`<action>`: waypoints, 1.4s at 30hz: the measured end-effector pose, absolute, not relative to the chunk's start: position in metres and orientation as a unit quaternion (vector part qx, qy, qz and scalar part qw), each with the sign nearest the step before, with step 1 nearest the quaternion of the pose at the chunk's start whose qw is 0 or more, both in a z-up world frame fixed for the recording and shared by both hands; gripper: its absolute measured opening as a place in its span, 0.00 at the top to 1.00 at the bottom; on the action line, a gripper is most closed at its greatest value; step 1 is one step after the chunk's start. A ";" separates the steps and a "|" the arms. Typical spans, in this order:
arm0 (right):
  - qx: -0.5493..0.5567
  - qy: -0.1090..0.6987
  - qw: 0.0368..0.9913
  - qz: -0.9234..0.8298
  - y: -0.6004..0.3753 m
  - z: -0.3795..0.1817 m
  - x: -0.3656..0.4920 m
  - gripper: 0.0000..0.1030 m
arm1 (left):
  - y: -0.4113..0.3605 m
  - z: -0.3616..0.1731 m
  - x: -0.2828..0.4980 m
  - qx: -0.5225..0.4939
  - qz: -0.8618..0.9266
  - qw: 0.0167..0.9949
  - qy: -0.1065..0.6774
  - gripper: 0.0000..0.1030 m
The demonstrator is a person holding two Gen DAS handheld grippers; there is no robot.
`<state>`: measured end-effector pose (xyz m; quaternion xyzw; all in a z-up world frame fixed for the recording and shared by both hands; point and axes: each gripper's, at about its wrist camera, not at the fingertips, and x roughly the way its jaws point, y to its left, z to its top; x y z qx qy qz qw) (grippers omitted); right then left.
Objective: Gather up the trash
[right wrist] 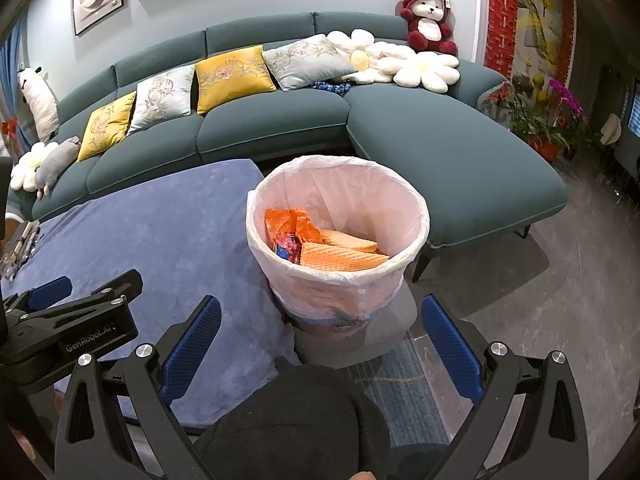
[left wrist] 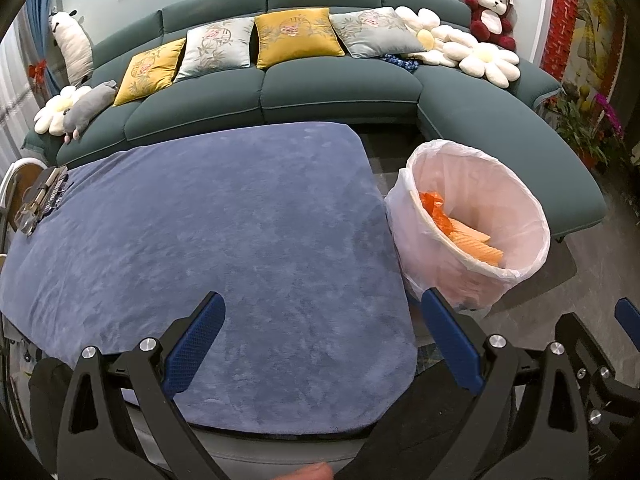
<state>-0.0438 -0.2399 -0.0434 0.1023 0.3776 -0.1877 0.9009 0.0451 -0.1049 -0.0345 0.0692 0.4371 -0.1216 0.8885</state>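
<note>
The round waste bin lined with a thin white plastic bag (right wrist: 338, 236) is standing just beside the right edge of the low table covered with a plush blue cloth (left wrist: 224, 240), between that table and the long dark teal sectional sofa (left wrist: 332, 84). Inside the bin, crumpled orange plastic wrapping (right wrist: 294, 220), flat orange ridged wafer-like pieces (right wrist: 344, 254) and a small red-and-blue wrapper (right wrist: 288, 246) are lying against the near wall.

The left gripper with black arms and blue textured pads (left wrist: 320, 344) is hovering over the near part of the blue cloth, to the left of the bin; its jaws are standing wide apart and gripping nothing. The right gripper of the same build (right wrist: 320, 346) is hanging in front of the bin, its blue pads spread to either side of the bin's base, released and empty.

At the table's far left edge, well apart from the bin, a small metal and clear plastic device (left wrist: 40, 200) is resting on the cloth. Behind the bin, yellow and pale grey embroidered cushions (left wrist: 256, 44) are leaning along the sofa's back, and a red-and-white plush bear (right wrist: 430, 20) is sitting on its right corner.
</note>
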 end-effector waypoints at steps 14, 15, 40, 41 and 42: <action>0.088 0.381 0.902 -0.182 -0.234 -0.044 -0.041 0.06 | -0.106 -0.036 0.045 0.077 -0.118 0.887 0.439 0.09; 0.088 0.380 0.902 -0.182 -0.234 -0.044 -0.041 0.06 | -0.106 -0.036 0.045 0.078 -0.118 0.887 0.439 0.09; 0.086 0.385 0.901 -0.180 -0.232 -0.049 -0.041 0.06 | -0.109 -0.040 0.040 0.104 -0.103 0.888 0.436 0.09; 0.086 0.386 0.901 -0.180 -0.232 -0.049 -0.041 0.06 | -0.109 -0.039 0.040 0.103 -0.104 0.888 0.436 0.09; 0.086 0.386 0.901 -0.180 -0.231 -0.049 -0.041 0.06 | -0.109 -0.039 0.040 0.103 -0.105 0.887 0.437 0.09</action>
